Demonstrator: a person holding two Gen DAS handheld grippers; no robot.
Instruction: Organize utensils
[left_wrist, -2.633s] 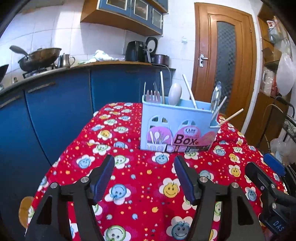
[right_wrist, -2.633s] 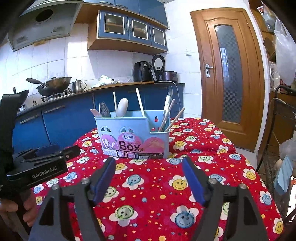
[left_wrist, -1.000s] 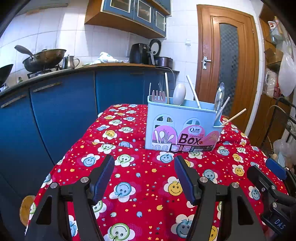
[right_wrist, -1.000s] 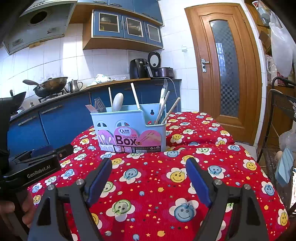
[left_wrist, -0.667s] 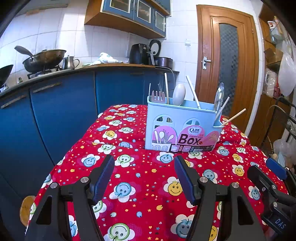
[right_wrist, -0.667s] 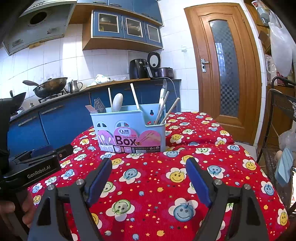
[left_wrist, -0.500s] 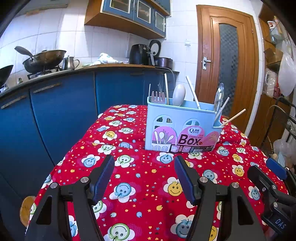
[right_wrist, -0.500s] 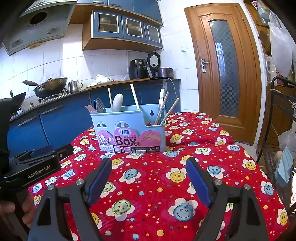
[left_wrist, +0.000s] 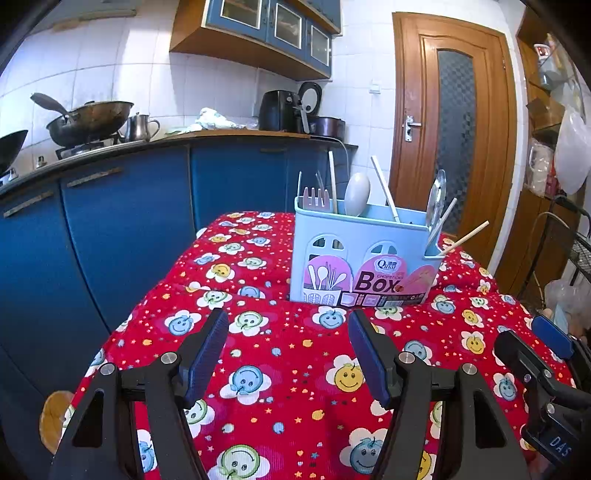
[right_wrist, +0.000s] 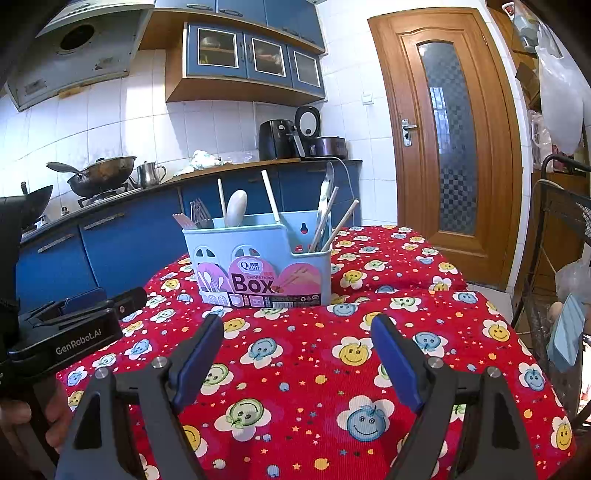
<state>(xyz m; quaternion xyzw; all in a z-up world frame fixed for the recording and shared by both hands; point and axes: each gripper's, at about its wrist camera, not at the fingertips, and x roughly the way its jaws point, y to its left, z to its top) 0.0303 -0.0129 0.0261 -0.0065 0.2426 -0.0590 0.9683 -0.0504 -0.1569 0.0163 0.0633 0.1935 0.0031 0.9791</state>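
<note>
Holder: a light blue plastic utensil box (left_wrist: 364, 254) with a pink "Box" label stands upright on the worktop (left_wrist: 288, 369), which is covered by a red smiley-flower cloth, toward the far edge.
Larger part: forks (left_wrist: 314, 194), a white spoon (left_wrist: 357, 194) and two pale sticks.
Smaller part at right end: a metal spoon (left_wrist: 437, 197) and wooden chopsticks (left_wrist: 466, 236), leaning outward.
Left gripper (left_wrist: 288, 332): jaws open, holding nothing, above the cloth near the front edge.
Right gripper (right_wrist: 297, 332): jaws open wide, empty, also before the box.

blue cabinets (left_wrist: 122, 221), wooden door (left_wrist: 452, 125) (white tiles (left_wrist: 110, 70))
</note>
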